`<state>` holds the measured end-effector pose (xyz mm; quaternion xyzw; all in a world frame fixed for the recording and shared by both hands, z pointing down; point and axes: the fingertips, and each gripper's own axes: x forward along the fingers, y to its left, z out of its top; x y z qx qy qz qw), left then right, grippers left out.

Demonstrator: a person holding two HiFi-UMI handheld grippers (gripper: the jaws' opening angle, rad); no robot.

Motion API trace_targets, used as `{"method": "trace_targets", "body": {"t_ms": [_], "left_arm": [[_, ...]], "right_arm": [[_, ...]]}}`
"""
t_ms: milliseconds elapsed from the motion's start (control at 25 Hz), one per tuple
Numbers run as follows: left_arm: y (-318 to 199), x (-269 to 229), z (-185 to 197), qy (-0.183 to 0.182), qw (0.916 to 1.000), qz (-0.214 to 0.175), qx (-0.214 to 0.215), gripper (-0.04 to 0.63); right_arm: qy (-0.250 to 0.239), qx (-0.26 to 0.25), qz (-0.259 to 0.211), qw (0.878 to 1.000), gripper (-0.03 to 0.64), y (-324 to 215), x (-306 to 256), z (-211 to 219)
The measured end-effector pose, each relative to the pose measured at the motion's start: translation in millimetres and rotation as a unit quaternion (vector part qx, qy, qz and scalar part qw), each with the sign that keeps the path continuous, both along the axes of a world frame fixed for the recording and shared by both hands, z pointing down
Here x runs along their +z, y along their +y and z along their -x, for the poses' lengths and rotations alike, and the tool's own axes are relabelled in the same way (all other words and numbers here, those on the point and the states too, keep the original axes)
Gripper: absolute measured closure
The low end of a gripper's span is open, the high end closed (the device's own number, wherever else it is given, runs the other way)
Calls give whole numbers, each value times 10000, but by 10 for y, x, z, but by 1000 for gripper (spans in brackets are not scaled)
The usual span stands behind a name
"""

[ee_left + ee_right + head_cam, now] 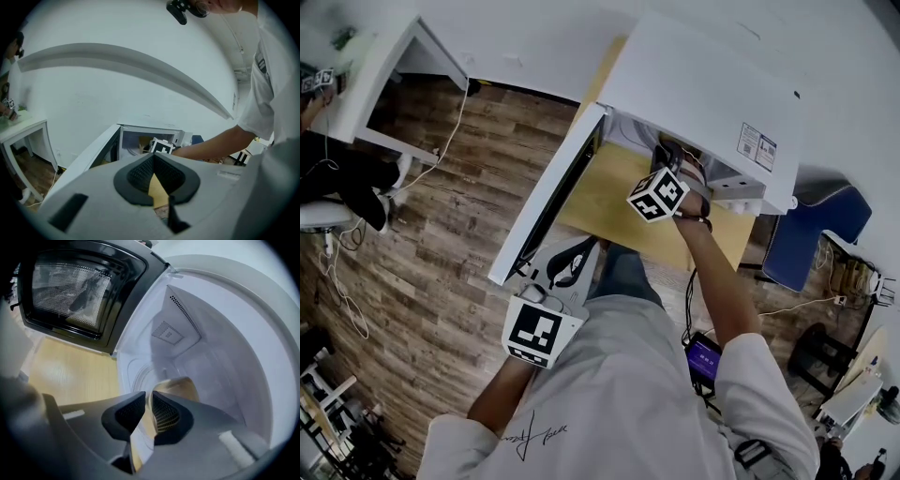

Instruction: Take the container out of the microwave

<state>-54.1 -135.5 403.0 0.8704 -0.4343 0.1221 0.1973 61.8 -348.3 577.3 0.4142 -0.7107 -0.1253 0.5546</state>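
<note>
The white microwave stands on a wooden table with its door swung open to the left. My right gripper reaches into the cavity, its tips hidden there in the head view. In the right gripper view its jaws pinch the thin rim of a tan container that sits on the cavity floor. My left gripper hangs in front of the door's lower edge, apart from it. Its pads meet at the tips with nothing between them. The container is hidden in the head view.
The open door stands close on the left of the right gripper. A white desk is at far left with a seated person by it. A blue chair stands right of the table. Cables lie on the wooden floor.
</note>
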Motion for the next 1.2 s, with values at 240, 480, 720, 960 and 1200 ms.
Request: {"method": "trace_targets", "body": {"t_ms": [240, 480, 720, 960, 1200], "left_arm": [[13, -42, 20, 22, 10000, -48, 80, 600], [42, -50, 65, 72, 9999, -65, 91, 600], [131, -82, 66, 114, 9997, -91, 198, 600], [165, -111, 103, 121, 9996, -147, 221, 600], [189, -150, 175, 173, 9993, -227, 222, 600]], "right_arm": [[-245, 163, 149, 9995, 557, 84, -10, -35], [-321, 278, 105, 9990, 557, 189, -91, -119], [-639, 486, 213, 9965, 557, 342, -177, -156], [-948, 679, 289, 9928, 557, 529, -255, -208], [-1493, 877, 309, 9844, 558, 770, -367, -192]]}}
